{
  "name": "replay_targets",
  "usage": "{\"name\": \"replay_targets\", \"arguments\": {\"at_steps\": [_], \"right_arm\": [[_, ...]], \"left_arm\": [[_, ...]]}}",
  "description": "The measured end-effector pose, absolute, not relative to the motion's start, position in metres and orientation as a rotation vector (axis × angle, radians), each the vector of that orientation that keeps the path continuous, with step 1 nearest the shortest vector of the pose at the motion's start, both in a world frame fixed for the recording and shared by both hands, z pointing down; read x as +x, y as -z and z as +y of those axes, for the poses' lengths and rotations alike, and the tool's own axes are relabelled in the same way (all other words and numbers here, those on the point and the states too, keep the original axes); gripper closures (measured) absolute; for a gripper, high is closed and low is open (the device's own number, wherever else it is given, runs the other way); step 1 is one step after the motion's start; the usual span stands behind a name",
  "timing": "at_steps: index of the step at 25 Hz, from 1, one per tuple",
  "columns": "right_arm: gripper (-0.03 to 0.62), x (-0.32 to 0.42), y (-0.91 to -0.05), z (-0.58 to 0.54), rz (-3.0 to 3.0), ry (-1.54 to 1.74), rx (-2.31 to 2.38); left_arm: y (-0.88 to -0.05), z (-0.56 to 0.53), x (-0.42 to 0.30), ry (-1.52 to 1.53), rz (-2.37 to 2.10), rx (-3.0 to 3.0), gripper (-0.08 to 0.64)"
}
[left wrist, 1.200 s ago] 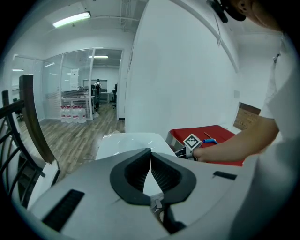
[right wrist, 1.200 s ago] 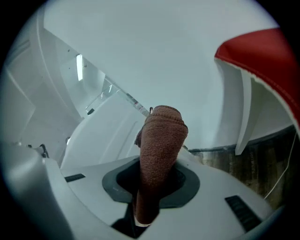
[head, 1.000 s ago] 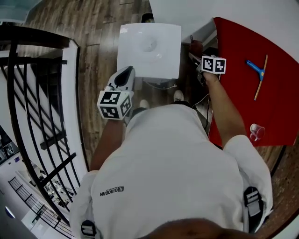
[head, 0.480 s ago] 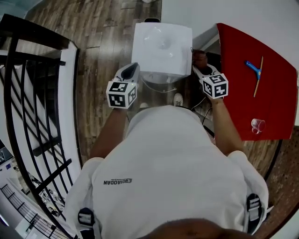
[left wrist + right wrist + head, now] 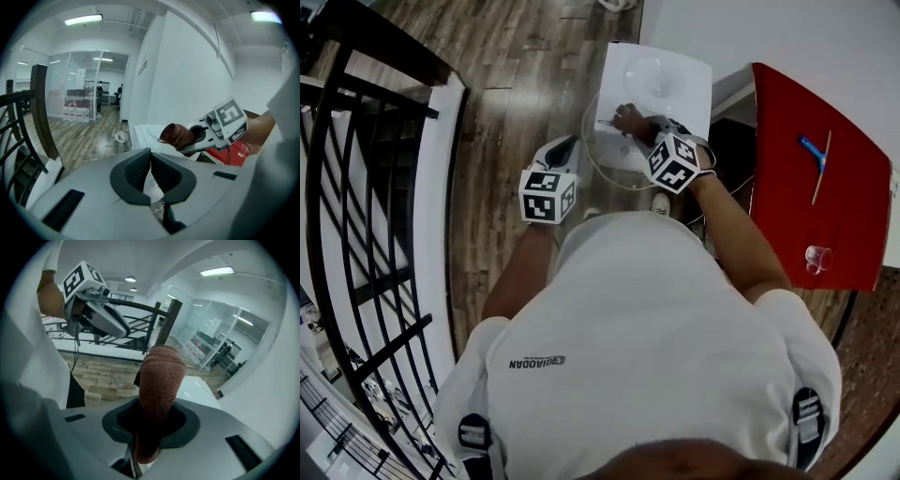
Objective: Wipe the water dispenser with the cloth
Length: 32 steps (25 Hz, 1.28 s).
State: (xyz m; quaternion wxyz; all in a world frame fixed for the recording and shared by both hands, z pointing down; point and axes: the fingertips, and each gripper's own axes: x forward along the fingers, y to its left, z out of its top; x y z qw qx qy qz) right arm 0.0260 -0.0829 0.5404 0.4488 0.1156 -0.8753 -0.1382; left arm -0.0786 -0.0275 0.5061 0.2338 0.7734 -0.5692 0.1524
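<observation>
The white water dispenser [image 5: 667,77] stands in front of me, its top seen from above. A rolled brown cloth [image 5: 630,120] sticks out of my right gripper [image 5: 641,127], which is shut on it and hangs over the front left part of the dispenser's top. The right gripper view shows the cloth [image 5: 159,380] upright between the jaws, with the dispenser top [image 5: 202,391] behind. My left gripper [image 5: 565,147] is to the left of the dispenser, apart from it. Its jaws are shut with nothing between them in the left gripper view [image 5: 149,165], where the cloth [image 5: 177,136] also shows.
A red table [image 5: 834,206] at the right carries a blue squeegee [image 5: 814,150] and a small glass [image 5: 816,255]. A black railing [image 5: 366,187] runs along the left over wooden floor [image 5: 516,84]. A thin cable [image 5: 590,157] loops by the dispenser's front.
My right gripper swung left with the cloth, from the dispenser's right side to above its top front. The left gripper stayed beside the dispenser's left.
</observation>
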Motion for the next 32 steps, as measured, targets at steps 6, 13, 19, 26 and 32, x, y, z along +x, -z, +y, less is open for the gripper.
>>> {"name": "replay_targets", "arguments": {"at_steps": [6,13,19,26,32], "right_arm": [[0.518,-0.027,-0.557,-0.076,-2.008,0.526,0.128],[0.518,-0.03,-0.559,-0.081,-1.928,0.543,0.119],[0.518,0.004,-0.567,-0.086,-1.893,0.485,0.16],[0.518,0.053,-0.569,-0.098,-1.835,0.435,0.241],[0.518,0.103,-0.573,-0.106,-1.797,0.385,0.316]], "left_arm": [[-0.514,0.004,-0.091,-0.399,-1.572,2.102,0.56],[-0.506,0.018,-0.108,-0.309,-1.579,2.078,0.559],[-0.499,0.016,-0.104,-0.301,-1.572,2.115,0.559],[-0.504,0.012,-0.095,-0.329,-1.519,2.148,0.559],[-0.5,-0.001,-0.076,-0.335,-1.48,2.195,0.559]]}}
